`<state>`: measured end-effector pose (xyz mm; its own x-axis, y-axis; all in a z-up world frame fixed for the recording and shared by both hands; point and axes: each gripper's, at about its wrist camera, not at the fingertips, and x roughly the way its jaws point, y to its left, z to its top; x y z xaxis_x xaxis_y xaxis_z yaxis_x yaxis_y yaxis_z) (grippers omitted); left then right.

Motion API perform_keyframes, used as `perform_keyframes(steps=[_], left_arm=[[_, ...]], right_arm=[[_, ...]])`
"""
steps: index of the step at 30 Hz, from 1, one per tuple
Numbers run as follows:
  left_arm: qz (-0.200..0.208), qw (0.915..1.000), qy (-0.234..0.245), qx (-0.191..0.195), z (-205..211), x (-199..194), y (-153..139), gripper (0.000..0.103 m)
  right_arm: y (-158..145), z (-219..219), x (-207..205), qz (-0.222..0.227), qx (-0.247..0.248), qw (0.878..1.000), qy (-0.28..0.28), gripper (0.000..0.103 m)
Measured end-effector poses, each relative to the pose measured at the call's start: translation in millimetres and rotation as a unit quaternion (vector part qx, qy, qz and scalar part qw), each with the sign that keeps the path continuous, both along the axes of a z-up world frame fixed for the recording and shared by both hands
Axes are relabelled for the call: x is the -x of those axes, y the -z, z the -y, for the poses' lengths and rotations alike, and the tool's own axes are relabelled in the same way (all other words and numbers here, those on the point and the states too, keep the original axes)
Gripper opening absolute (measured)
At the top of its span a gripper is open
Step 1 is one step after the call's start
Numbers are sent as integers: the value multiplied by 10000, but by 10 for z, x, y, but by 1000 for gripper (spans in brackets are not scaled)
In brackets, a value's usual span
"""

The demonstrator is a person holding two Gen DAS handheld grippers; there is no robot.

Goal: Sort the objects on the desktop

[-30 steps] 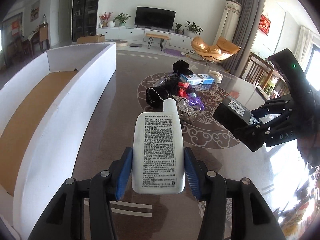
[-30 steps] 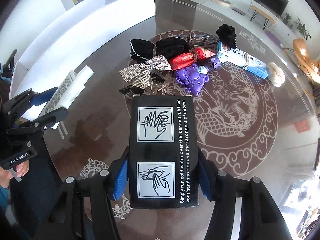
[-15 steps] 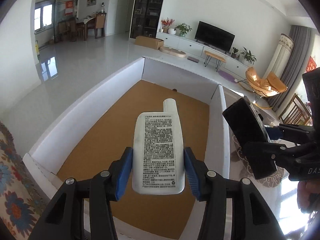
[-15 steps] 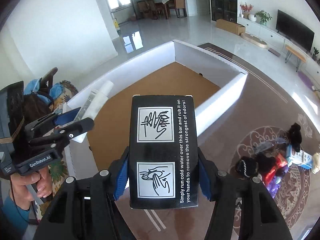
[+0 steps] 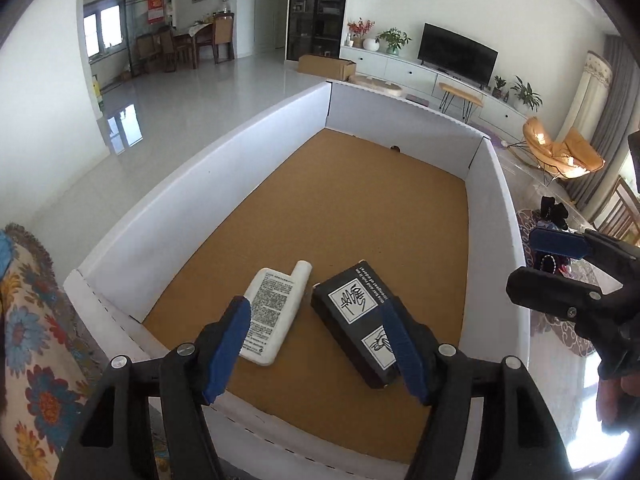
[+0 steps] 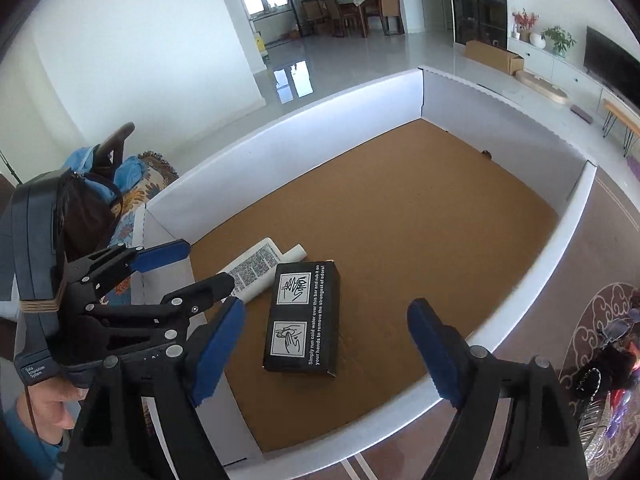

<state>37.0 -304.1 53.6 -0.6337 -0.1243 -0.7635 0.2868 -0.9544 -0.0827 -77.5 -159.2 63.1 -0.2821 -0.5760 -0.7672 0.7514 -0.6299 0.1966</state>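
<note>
The big white box (image 5: 168, 216) with the brown floor filled the middle of the frame. Low in it, the black box (image 6: 304, 316) and the white bottle (image 5: 272, 312) were seen lying side by side. Both looked light and stiff; the bottle seemed slippery and best held at its flat sides. The left gripper (image 5: 316, 348) and the right gripper (image 6: 328, 352) were spread wide, with nothing held. The pile at the right edge was cut off.

You are working in a home, in an open living room. Far ahead of your left gripper a television (image 5: 457, 56) stands on a long white cabinet (image 5: 404, 70) with potted plants (image 5: 394, 38), and an orange lounge chair (image 5: 560, 152) sits off to its right. Farther back to the left, a dining table with wooden chairs (image 5: 188, 42) stands by the windows on a glossy tiled floor (image 5: 160, 120).
</note>
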Motion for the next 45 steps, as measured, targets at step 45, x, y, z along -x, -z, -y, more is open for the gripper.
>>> perform_keyframes(steps=[45], left_arm=[[410,9747,2161,388,-2978,1147,1004,103]], right_arm=[[1156,-3867,-282,-602,-1397,9144,3752,103]])
